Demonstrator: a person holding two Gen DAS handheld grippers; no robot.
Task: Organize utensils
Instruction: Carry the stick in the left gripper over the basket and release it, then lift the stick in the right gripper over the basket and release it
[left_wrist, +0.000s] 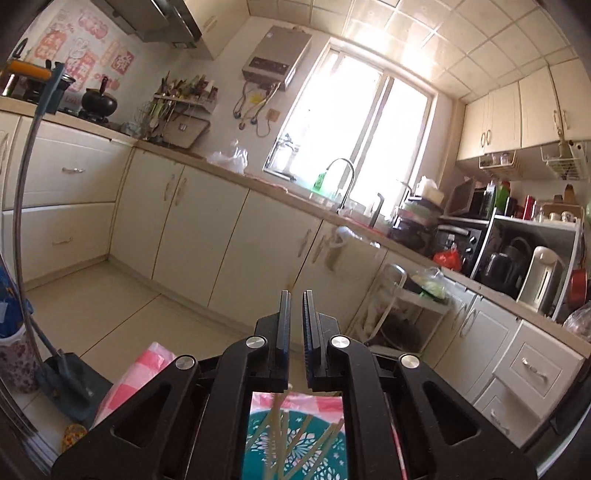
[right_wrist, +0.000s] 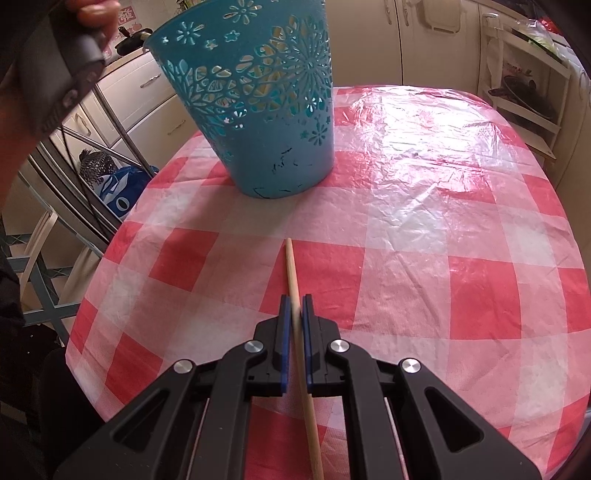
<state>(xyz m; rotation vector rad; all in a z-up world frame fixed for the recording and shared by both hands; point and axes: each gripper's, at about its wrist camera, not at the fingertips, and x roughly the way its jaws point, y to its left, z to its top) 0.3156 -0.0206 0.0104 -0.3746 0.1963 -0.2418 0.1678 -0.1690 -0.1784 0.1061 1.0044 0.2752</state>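
In the right wrist view my right gripper (right_wrist: 295, 299) is shut on a wooden chopstick (right_wrist: 291, 273), which runs forward between the blue pads over the red and white checked table (right_wrist: 424, 240). A teal cut-out basket (right_wrist: 258, 92) stands at the table's far side. In the left wrist view my left gripper (left_wrist: 296, 295) is held high above that basket (left_wrist: 295, 443), jaws nearly shut with a narrow gap and nothing between them. Several chopsticks (left_wrist: 277, 424) stand inside the basket below it.
Cream kitchen cabinets (left_wrist: 207, 221) and a counter with a sink tap (left_wrist: 343, 177) line the far walls. A white rack (right_wrist: 528, 85) stands beyond the table's right edge. A metal chair frame and a blue bag (right_wrist: 118, 188) are at the table's left.
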